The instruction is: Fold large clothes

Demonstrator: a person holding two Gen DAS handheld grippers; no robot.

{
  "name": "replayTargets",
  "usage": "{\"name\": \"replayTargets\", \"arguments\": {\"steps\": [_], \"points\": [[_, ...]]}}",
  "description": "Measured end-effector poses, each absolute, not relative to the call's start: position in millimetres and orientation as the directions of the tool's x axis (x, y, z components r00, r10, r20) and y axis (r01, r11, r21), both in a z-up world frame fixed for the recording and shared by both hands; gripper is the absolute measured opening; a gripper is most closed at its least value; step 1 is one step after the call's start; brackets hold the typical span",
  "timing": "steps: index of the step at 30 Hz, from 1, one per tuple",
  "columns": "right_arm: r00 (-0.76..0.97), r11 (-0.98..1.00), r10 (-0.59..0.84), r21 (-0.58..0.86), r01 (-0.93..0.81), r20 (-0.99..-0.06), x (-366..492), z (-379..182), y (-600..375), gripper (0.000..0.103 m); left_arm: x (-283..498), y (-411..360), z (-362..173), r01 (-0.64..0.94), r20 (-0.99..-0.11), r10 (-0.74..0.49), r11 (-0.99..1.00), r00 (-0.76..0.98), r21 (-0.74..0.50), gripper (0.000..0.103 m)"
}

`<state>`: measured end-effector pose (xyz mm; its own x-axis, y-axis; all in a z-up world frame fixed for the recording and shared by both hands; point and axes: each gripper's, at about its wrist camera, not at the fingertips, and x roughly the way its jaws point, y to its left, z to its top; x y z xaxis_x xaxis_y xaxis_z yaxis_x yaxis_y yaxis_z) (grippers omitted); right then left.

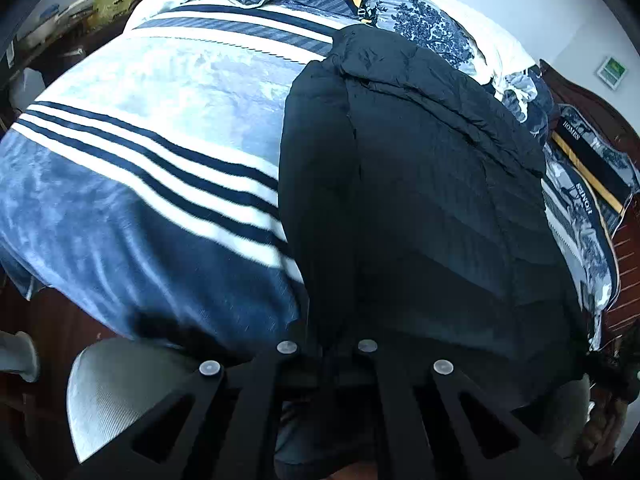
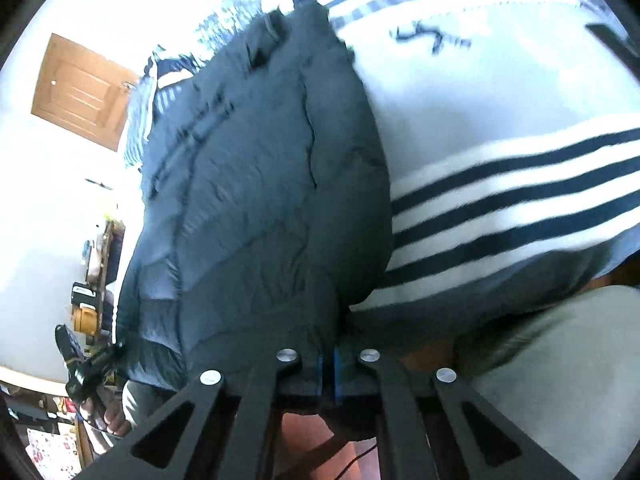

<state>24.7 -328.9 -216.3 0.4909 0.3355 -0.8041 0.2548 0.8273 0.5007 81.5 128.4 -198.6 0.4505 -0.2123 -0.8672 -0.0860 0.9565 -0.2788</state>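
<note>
Bed [image 1: 132, 184]: covered by a blue-and-white blanket with dark navy stripes; takes up most of both views

Black padded jacket [image 1: 420, 200]: the large garment to be folded, laid lengthwise on the bed, its hem at 6 o'clock by the near bed edge and its collar end toward 12 o'clock; quilted and bulky, likely to spring back when creased

Pillows [image 1: 584, 184]: at 3 o'clock in the left view, blue floral print; the words "HOMES" and "HOMES" upside down can be read on a dark band, nothing else legible

Left gripper [image 1: 327, 354]: at the jacket's hem, jaws drawn fully together; the dark fabric hides the tips, so a pinch on the hem is probable, not certain

Right gripper [image 2: 328, 360]: jaws closed to a narrow slit, blue pads showing, with the hem's other corner pinched in it

Step in hand: both hem corners taken up, the first fold about to begin

Next move, as a judgement: lift both corners level together and carry them toward 12 o'clock, keeping the hem taut so the padding folds squarely
</note>
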Motion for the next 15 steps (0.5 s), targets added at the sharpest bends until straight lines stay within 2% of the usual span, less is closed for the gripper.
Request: {"name": "replayTargets", "arguments": {"steps": [3,9,11,14,15], "points": [[0.473,0.849,0.315,0.467,0.248,-0.823,20.6,-215.7,-328.7,0.003,83.8,124.7,-214.5,-0.099,-0.892,-0.186,0.964,0.411,-0.246,0.003],[0.463,0.871,0.287,0.43,0.238,-0.838,36.3,-219.9,-319.5,0.003,84.2,124.8,-217.8,-0.141,-0.872,-0.214,0.943,0.439,-0.302,0.004],[0.441,0.863,0.301,0.438,0.251,-0.846,39.6,-227.7,-323.4,0.007,87.9,123.8,-221.0,-0.145,-0.875,-0.225,0.939,0.428,-0.313,0.006],[0.41,0.861,0.303,0.432,0.269,-0.86,46.2,-240.6,-323.2,0.009,89.3,125.3,-228.0,-0.163,-0.888,-0.224,0.937,0.401,-0.31,0.013],[0.401,0.864,0.3,0.425,0.27,-0.866,50.5,-243.9,-321.7,0.01,93.4,123.9,-232.3,-0.172,-0.894,-0.219,0.937,0.392,-0.305,0.019]]}}
